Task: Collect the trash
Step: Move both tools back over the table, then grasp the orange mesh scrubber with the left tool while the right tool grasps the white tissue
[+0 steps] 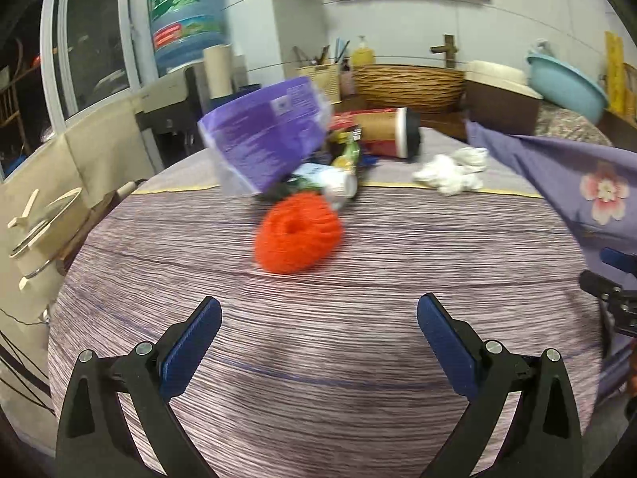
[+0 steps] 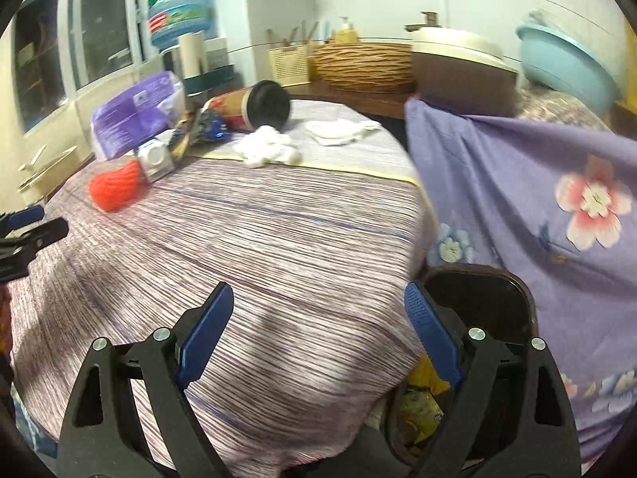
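Observation:
A pile of trash lies at the far side of the round table (image 1: 318, 338): an orange mesh scrubber (image 1: 298, 233), a purple plastic package (image 1: 262, 135), a tipped red and tan cup with a black lid (image 1: 390, 131), crumpled white tissue (image 1: 454, 173) and small wrappers. My left gripper (image 1: 318, 342) is open and empty, low over the striped cloth, short of the scrubber. My right gripper (image 2: 318, 334) is open and empty over the table's near right edge, above a dark trash bin (image 2: 477, 310) that holds yellow wrappers. The scrubber (image 2: 115, 185), cup (image 2: 254, 105) and tissue (image 2: 270, 149) also show in the right wrist view.
A purple flowered cloth (image 2: 537, 199) hangs at the right, beside the bin. Behind the table stand a water jug (image 1: 185, 16), a wicker basket (image 1: 410, 85), a utensil holder (image 1: 322, 75) and a teal basin (image 1: 565, 83). A pot lid (image 1: 43, 223) sits left.

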Motion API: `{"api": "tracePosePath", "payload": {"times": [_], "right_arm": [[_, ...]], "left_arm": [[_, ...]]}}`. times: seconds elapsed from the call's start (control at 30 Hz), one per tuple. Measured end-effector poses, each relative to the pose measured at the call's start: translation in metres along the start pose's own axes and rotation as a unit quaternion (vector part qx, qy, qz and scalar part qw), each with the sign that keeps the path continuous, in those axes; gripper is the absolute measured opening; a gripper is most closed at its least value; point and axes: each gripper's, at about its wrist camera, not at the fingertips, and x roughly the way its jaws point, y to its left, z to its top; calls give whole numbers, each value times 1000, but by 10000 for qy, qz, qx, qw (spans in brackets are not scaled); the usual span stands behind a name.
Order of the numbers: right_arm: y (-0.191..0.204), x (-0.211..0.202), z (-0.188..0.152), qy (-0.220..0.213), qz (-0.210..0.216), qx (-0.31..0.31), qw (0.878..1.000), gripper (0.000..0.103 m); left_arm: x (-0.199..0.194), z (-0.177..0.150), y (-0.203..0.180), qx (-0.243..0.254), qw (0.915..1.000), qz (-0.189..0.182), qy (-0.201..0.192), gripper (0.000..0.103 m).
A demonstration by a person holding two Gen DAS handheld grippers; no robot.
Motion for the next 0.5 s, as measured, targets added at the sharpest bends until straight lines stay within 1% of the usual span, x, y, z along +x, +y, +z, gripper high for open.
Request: {"api": "tracePosePath", "payload": {"times": [0.07,0.13,0.27,0.33,0.37,0.43,0.47,0.5], "right_arm": [[10,4,4,49,81,-59,9999,87],[17,8,9,92,118,-130,9998,87],[30,14,18,127,140,-283,9994,87],[35,17,24,156,175,-340,9991,87],[36,19,27,160,187,-354,9991,87],[41,24,33,188,202,-413,9988,87],[42,26,36,202,205,-437,9986,87],[44,29,39,221,211,-462,9985,87]], "left_arm": [[10,5,13,-74,9999,-53,130,98],[22,14,20,-56,9996,-186,199,97],[49,28,20,109,9986,-308,407,97],[64,34,18,113,9980,-273,556,95],[70,36,17,118,9978,-270,590,91],[77,39,14,161,9977,-296,595,87],[81,41,13,190,9976,-275,612,80],[84,41,12,194,9973,-272,653,68]]}}
